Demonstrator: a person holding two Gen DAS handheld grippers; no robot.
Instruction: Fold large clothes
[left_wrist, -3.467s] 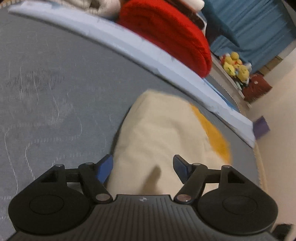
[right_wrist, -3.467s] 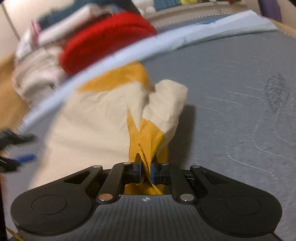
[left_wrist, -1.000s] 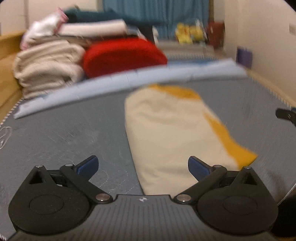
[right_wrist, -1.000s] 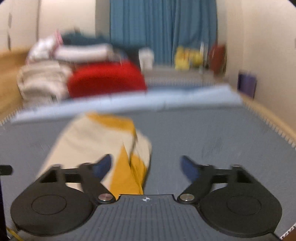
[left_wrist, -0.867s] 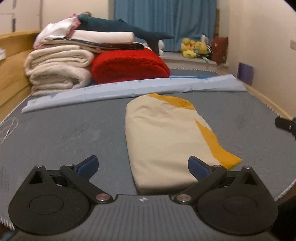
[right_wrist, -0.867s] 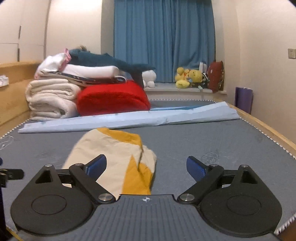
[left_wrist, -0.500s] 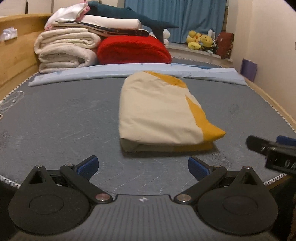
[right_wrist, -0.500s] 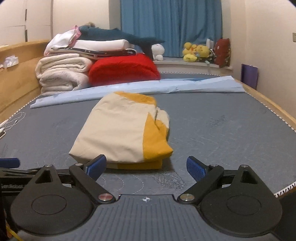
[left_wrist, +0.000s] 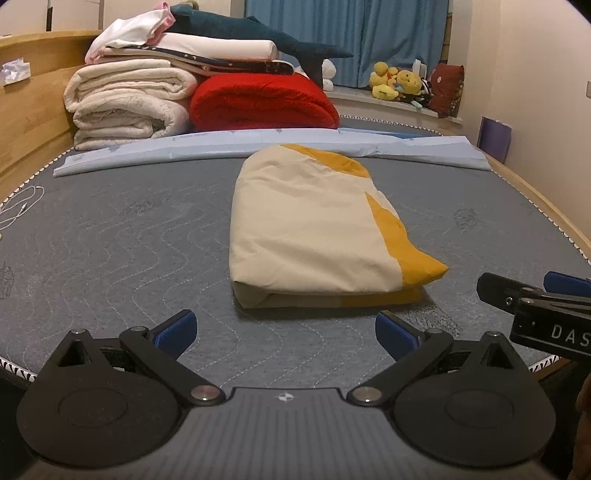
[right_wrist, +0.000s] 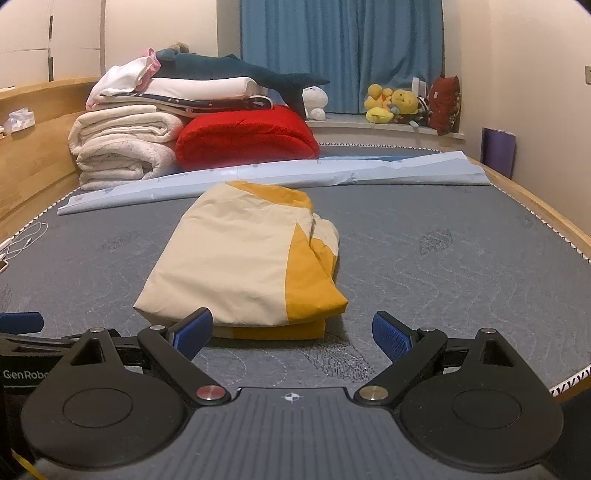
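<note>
Left gripper (left_wrist: 286, 332) jaws were spread wide, empty. Right gripper (right_wrist: 293, 334) the same, spread and holding nothing. Both sat at the mattress (left_wrist: 110, 240) near edge, apart from the folded cream-and-yellow garment (left_wrist: 314, 229) lying mid-mattress. Beyond it: light blue sheet (left_wrist: 406, 147), red blanket (left_wrist: 258, 103).

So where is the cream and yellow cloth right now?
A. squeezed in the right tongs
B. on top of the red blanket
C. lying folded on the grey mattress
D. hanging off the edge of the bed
C: the cloth lies folded flat on the mattress, with both the left tongs and the right tongs open and not touching it, and the red blanket is farther back.
</note>
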